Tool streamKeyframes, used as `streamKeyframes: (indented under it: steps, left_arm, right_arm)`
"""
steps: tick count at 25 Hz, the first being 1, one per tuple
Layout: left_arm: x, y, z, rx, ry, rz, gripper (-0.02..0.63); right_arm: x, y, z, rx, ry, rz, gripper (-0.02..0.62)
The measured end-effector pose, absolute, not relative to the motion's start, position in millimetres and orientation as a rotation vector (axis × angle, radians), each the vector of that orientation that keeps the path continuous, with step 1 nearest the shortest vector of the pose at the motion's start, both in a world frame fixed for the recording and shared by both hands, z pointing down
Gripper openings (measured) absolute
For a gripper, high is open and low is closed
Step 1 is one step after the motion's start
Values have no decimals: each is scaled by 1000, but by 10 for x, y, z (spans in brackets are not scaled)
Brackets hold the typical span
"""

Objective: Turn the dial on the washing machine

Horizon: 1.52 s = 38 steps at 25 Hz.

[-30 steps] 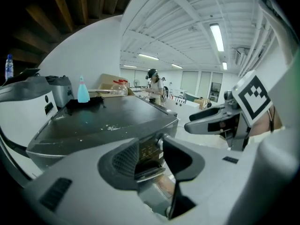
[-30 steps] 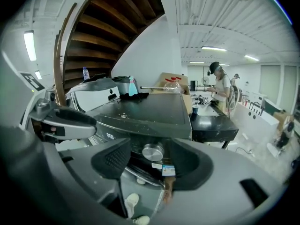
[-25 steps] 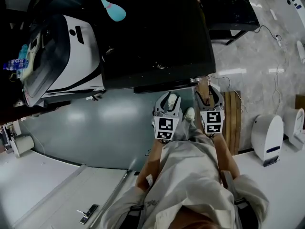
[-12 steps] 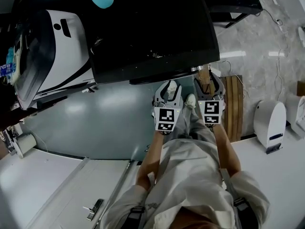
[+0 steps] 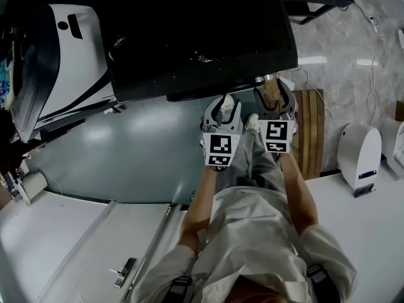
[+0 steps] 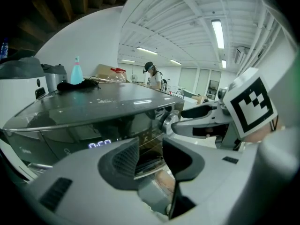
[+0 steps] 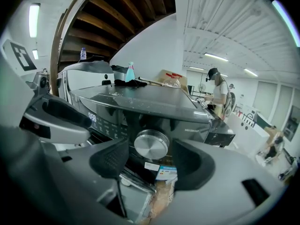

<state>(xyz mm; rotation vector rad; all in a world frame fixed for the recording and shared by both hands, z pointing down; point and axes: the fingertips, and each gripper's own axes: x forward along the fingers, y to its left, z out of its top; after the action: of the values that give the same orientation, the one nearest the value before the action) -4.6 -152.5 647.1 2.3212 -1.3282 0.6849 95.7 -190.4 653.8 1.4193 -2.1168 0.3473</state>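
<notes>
Left gripper (image 6: 150, 156) hangs open in front of the dark washing machine (image 5: 196, 30), nothing in it. Right gripper (image 7: 153, 165) has just been opening up, with the silver dial (image 7: 151, 144) on the machine's front lined up between its jaws, pads not touching it.

- I get bright, even light from the ceiling strip lamps (image 6: 217, 33); both gripper views bulge and darken at their edges.
- In my head view the top of the washing machine (image 5: 196, 36) reads near black; lamp glare streaks the floor (image 5: 341, 55).
</notes>
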Motion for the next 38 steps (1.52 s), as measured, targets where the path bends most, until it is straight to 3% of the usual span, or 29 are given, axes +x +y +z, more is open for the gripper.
streamKeyframes:
  steps: [13, 38]
  left_arm:
    - [-135, -1517, 6597, 2300, -1381, 678, 163]
    - [-121, -1547, 6514, 2327, -1377, 641, 159]
  right_arm:
    - [938, -2063, 6774, 1488, -2077, 354, 292]
    - [981, -2065, 6815, 1568, -2226, 766, 270]
